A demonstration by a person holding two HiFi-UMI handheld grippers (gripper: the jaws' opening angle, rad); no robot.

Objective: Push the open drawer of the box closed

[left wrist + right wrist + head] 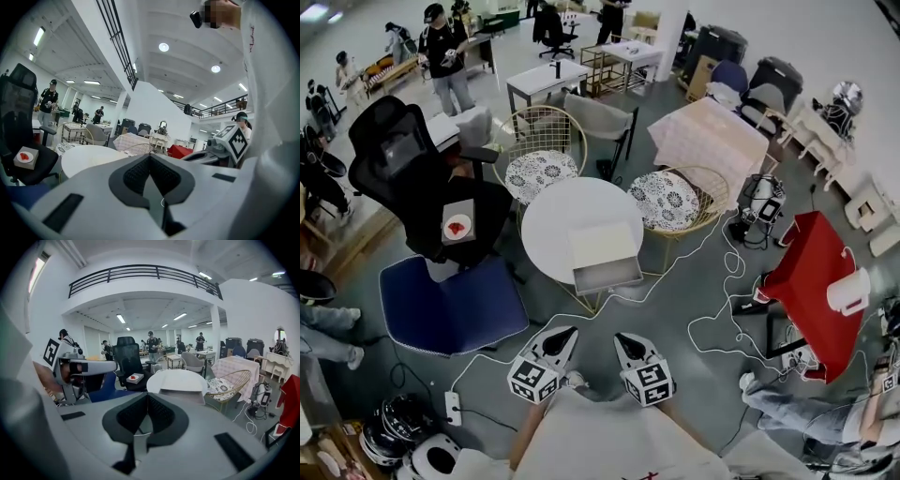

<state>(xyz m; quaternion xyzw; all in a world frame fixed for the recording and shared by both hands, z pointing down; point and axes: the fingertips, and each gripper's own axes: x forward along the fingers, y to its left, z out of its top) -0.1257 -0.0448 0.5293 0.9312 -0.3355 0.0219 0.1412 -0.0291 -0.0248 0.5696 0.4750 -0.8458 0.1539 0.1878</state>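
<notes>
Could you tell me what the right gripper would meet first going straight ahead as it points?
Probably the open drawer on the round white table, ahead of the right gripper; nothing shows between, though depth is unclear.

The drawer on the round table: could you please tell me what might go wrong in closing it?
The box stands near the table's rim, drawer jutting towards us: a push may slide the whole box rather than close it. Cables trail over the floor by the table; a step forward could snag one. The left gripper and right gripper are shut, with narrow tips: an off-centre push might skew the drawer.
</notes>
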